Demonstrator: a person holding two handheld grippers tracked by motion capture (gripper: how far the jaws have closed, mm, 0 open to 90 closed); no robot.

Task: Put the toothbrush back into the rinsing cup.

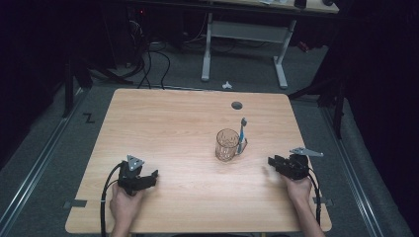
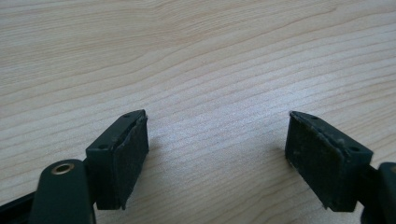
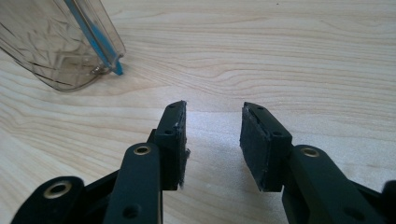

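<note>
My right claw (image 1: 273, 161) rests released near the table's (image 1: 163, 123) right edge; next, approach the toothbrush (image 1: 241, 136) in the glass cup (image 1: 227, 145).

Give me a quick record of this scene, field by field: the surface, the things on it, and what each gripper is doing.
surface: wooden table
mug: clear glass mug, upright, right of centre
toothbrush: blue toothbrush, leaning at the mug's handle side
left gripper: open, nothing between the jaws, low over bare wood
right gripper: open, nothing between the jaws, right of the mug, apart from it
</note>
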